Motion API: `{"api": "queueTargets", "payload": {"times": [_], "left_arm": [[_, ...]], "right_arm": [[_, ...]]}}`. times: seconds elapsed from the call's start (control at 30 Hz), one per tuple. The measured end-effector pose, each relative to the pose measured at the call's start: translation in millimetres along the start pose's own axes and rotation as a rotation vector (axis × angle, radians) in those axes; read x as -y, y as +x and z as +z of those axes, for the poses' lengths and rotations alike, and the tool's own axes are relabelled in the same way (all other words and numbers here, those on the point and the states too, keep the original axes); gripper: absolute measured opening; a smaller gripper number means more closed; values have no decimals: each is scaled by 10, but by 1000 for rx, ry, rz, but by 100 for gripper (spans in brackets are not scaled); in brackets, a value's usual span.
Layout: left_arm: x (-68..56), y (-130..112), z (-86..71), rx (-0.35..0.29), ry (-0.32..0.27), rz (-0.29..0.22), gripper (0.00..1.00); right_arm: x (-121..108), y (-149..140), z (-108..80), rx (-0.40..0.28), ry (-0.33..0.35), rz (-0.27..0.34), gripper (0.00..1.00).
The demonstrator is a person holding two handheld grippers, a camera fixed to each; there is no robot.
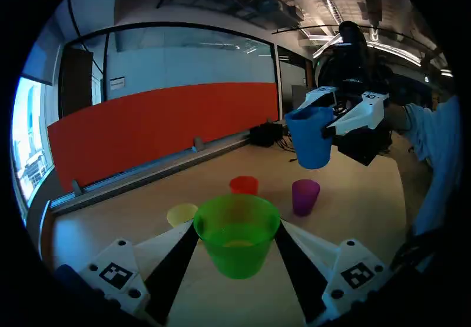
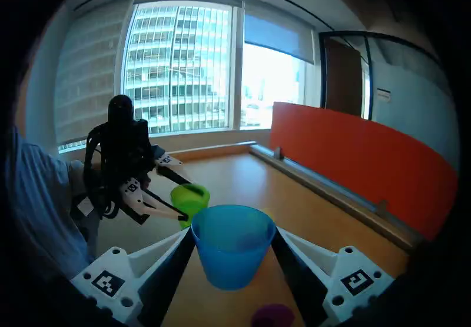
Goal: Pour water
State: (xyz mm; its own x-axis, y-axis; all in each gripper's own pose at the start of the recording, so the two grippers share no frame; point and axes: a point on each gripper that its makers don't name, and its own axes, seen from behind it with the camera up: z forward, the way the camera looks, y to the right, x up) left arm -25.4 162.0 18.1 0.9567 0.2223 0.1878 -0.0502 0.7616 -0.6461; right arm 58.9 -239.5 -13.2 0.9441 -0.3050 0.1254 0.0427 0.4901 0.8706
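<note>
white left claw (image 1: 236, 228) and right claw (image 2: 233, 233), black inner faces (image 1: 176, 262), square black-and-white markers (image 1: 115, 274), screws (image 1: 120, 243), light blue sleeve (image 2: 35, 209)

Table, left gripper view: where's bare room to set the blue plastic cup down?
Bare wooden table right of the purple plastic cup, out to the table edge. Also bare left of the yellow plastic cup, up to the rail below the orange partition. Crowded: yellow, orange-red plastic cup and purple sit close together just beyond the held green plastic cup.

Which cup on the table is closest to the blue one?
The purple cup, standing almost under the held blue cup; red and yellow sit farther left.
</note>
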Motion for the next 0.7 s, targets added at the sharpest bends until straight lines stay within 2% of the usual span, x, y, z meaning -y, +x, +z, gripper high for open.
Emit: {"api": "queueTargets", "payload": {"times": [0.3,0.7], "left_arm": [[24,-127,30,38,-3,-2,87],[7,-380,71,119,-19,8,87]], "right_arm": [[3,-215,111,76,16,-37,92],[19,-542,251,192,37,-92,92]]}}
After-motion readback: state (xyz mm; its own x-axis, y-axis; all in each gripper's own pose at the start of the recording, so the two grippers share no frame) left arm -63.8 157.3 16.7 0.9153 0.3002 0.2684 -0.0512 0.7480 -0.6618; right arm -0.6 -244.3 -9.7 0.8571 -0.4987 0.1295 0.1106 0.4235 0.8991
